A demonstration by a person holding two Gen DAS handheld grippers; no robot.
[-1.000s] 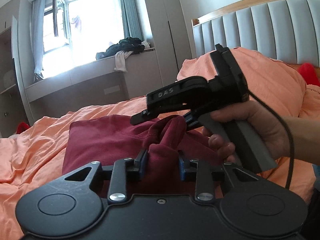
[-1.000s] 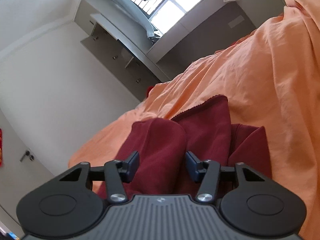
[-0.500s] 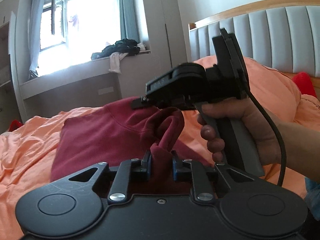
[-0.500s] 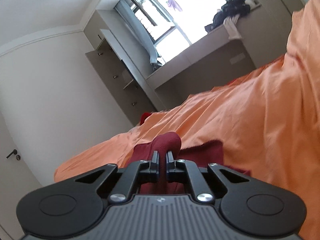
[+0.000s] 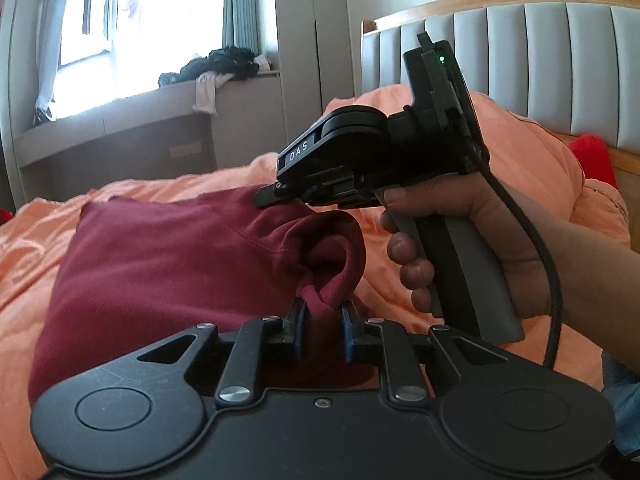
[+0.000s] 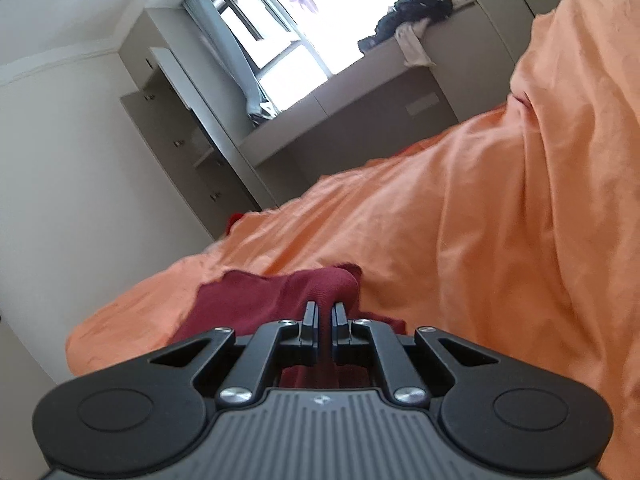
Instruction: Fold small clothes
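— Nearest the lens, what's gripped?
— Left tongs [image 5: 322, 326] clamp a bunched fold of the maroon garment [image 5: 160, 264]; right tongs [image 6: 325, 320] pinch its edge.
— And beyond?
— It lies on the orange bed cover [image 6: 460, 208], window ledge [image 5: 120, 116] behind.

Dark red knit garment [image 5: 160, 264], small, with a stitched seam curving across the upper face. Spread mostly flat on the orange bed cover [image 5: 400, 272], left part smooth and roughly rectangular. Right edge gathered into a rolled, twisted bunch, lifted off the cover and pinched between the left tongs [image 5: 322, 330]. A second raised fold of the same cloth [image 6: 320, 284] clamped in the right tongs [image 6: 325, 324]. Far edge possibly frayed or just blurred, hard to tell.
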